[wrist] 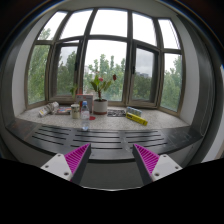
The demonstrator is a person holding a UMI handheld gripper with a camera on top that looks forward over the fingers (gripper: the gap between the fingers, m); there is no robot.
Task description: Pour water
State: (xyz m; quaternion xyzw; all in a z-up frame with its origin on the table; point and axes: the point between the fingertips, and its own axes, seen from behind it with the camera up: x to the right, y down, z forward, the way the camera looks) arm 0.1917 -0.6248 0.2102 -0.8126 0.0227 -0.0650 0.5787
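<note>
Your hand-held two-finger gripper shows two pale grey, angular fingers. Each finger carries a bright magenta, wedge-shaped ribbed pad on its inner face, its surface marked by fine parallel ridges. A small dark round screw or hole sits on the grey face of each finger below the pad.
</note>
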